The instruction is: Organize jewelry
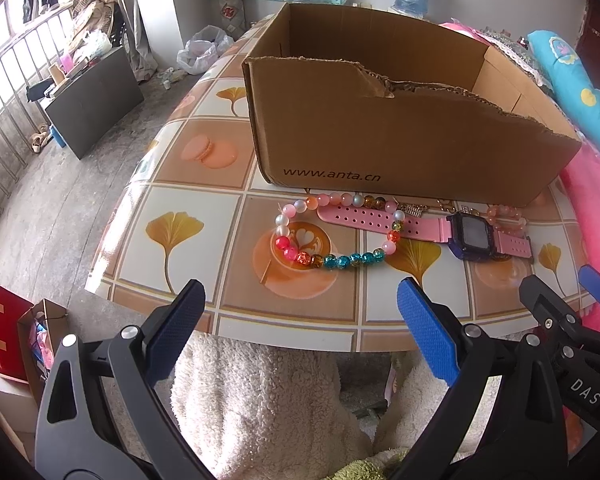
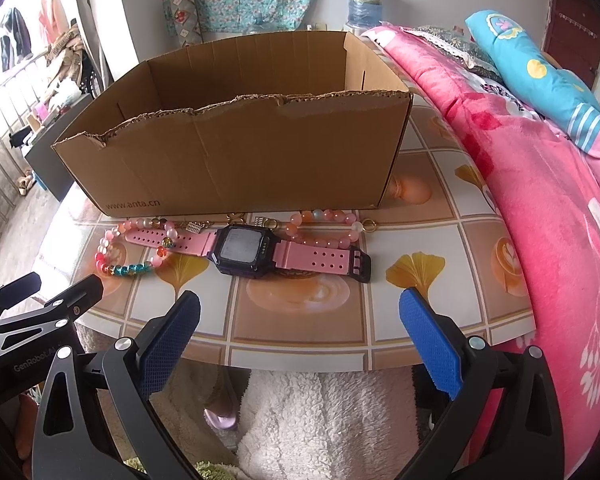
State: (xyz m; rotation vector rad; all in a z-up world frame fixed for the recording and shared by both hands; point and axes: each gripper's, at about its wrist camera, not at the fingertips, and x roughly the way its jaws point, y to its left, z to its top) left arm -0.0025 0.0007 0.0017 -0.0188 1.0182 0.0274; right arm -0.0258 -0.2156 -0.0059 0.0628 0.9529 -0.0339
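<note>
An open cardboard box (image 1: 400,136) (image 2: 240,160) stands on the tiled table. In front of it lie a multicoloured bead bracelet (image 1: 328,260) (image 2: 130,269), a pink-strapped watch (image 1: 470,234) (image 2: 246,250), a peach bead bracelet (image 2: 324,216) (image 1: 504,214) and small gold-coloured pieces (image 2: 370,226) by the box's foot. My left gripper (image 1: 300,328) is open and empty, held off the table's near edge below the multicoloured bracelet. My right gripper (image 2: 300,336) is open and empty, below the watch. Each gripper shows at the edge of the other's view.
A pink floral quilt (image 2: 540,168) and a blue pillow (image 2: 540,64) lie along the table's right side. The table (image 1: 188,184) drops off at its left and near edges. White fleece (image 1: 260,400) lies under both grippers. Bags (image 1: 12,340) stand on the floor at left.
</note>
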